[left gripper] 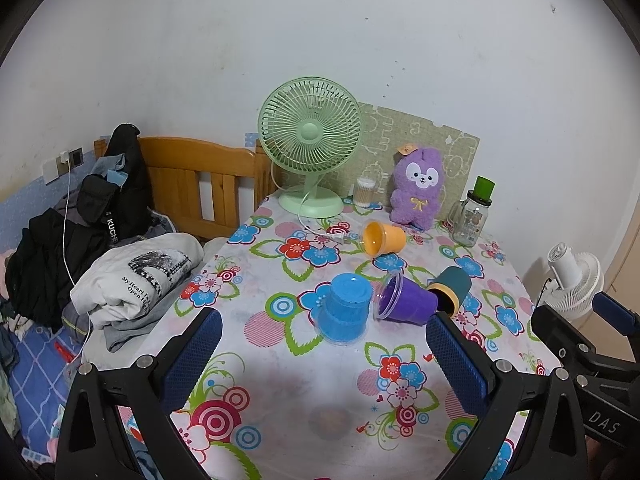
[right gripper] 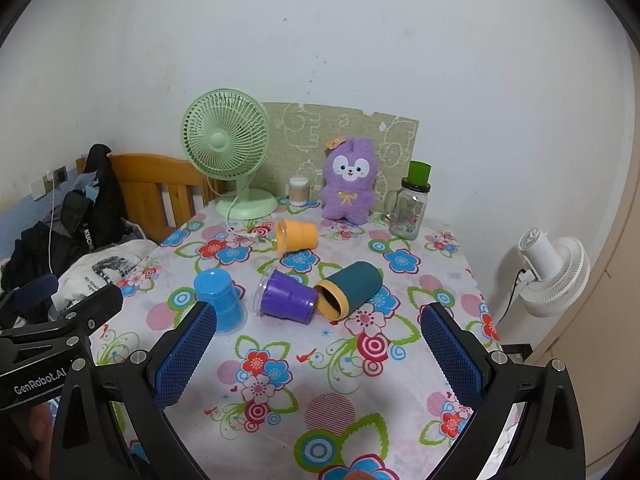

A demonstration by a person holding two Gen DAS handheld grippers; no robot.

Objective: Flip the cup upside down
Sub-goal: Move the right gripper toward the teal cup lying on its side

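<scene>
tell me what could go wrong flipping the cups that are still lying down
The purple cup lies on its side against the teal cup, so grabbing either may roll the other. The blue cup, already upside down, stands close to the left and could be knocked over. The orange cup lies beside the fan's plug, which a finger could snag. Both grippers are open, holding nothing.

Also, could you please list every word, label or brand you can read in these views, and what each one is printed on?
"GenRobot.AI": left gripper body, seen from the right wrist.
"DAS": right gripper body, seen from the left wrist.
"KUCHE", cut off: black bag strap.
"My Heart I..." / "Open H...", partly hidden: folded white shirt.
Glass jar print: too blurred.
</scene>
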